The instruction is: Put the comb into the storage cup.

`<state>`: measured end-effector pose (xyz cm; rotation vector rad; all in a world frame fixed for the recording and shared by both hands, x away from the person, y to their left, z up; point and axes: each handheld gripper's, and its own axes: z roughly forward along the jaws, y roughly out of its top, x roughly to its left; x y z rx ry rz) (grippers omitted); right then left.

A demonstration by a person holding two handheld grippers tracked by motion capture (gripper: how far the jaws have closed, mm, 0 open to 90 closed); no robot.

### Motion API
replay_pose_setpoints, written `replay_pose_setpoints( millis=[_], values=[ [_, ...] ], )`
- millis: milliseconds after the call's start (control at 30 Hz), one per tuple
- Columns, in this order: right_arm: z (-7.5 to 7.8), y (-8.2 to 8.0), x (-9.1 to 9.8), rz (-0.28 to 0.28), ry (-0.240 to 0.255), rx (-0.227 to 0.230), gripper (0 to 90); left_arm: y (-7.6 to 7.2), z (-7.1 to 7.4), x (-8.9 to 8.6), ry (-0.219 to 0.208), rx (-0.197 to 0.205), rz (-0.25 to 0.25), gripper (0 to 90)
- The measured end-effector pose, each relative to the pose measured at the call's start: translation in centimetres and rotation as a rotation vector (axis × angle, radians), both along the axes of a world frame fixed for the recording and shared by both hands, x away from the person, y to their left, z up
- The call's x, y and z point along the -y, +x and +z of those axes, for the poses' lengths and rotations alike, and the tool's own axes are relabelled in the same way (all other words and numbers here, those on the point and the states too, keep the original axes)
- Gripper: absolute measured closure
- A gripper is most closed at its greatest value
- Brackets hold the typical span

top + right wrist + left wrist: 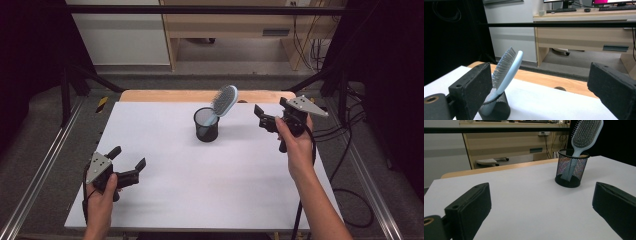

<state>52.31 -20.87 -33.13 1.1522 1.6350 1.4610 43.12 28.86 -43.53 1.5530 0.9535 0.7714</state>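
Observation:
A black mesh cup point(206, 125) stands on the white table top point(165, 150), a little behind its middle. A light-blue hairbrush point(224, 102) stands handle-down in the cup, its bristled head leaning up and to the right. The left gripper view has the cup point(571, 168) and brush point(585, 135) ahead at the right. In the right gripper view the brush point(507, 68) leans out of the cup point(499, 110) beside the left jaw. My left gripper point(129, 161) is open near the front left corner, nothing between its jaws. My right gripper point(261, 118) is open too, held up to the right of the cup, apart from the brush.
A strip of bare wood point(200, 95) runs along the table's far edge. Metal rails point(45, 165) flank the table on both sides, and black cables point(350, 165) lie on the floor at the right. A wooden desk point(240, 30) stands beyond.

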Motion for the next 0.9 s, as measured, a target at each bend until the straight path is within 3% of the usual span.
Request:
replay_pose_setpoints(
  millis=[500, 900],
  values=[
    [-0.8, -2.4, 2.9, -0.011, 0.014, 0.007, 4.9, -0.7, 0.2, -1.0, -0.001, 0.003, 0.013, 2.0],
    [-1.8, -4.2, 5.0, -0.024, 0.011, 0.059, 4.0, -2.0, 0.4, -3.1, -0.027, 0.02, 0.048, 1.9]
  ],
)
